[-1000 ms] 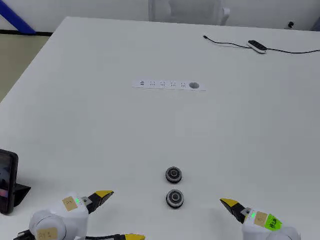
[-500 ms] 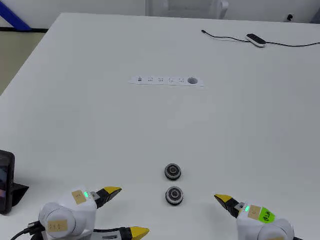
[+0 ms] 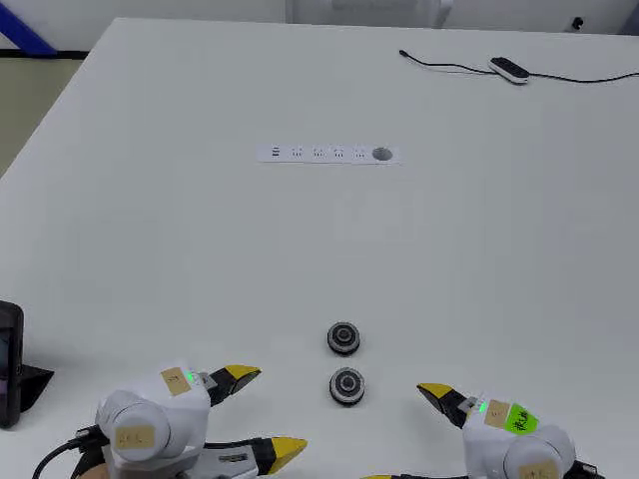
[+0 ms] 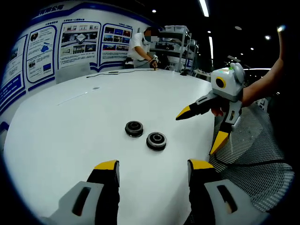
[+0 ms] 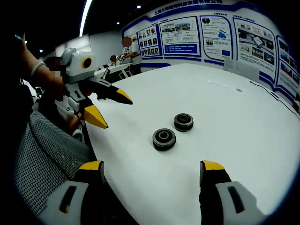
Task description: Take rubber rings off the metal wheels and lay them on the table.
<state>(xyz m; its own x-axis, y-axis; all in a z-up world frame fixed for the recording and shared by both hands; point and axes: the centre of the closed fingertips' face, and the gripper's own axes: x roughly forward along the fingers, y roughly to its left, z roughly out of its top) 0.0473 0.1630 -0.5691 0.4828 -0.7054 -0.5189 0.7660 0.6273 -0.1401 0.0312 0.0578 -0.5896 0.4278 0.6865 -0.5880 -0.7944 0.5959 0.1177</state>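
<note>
- Metal wheels, two: near wheel (image 3: 346,386) and far wheel (image 3: 343,338). Both lie flat on the white table (image 3: 200,239), close to its near edge, one behind the other with a small gap between them.
- Rubber rings (image 5: 155,142): a dark band sits round each wheel's paler hub, still fitted.
- Left gripper (image 4: 153,165): yellow-tipped jaws wide apart and holding nothing. It hovers to the left of the near wheel, well short of it.
- Right gripper (image 5: 151,165): yellow-tipped jaws wide apart and holding nothing. It hovers to the right of the near wheel without touching it. The wheels lie between the two grippers.
- Power strip (image 3: 329,153): white, flat on the table, well beyond the wheels.
- Small white device (image 3: 509,68): lies at the far right of the table, with a dark cable (image 3: 439,65) running from it.
- Dark phone (image 3: 8,364): propped on a stand at the table's left edge.
- Wall posters (image 4: 61,47): blue and white, behind the table.
</note>
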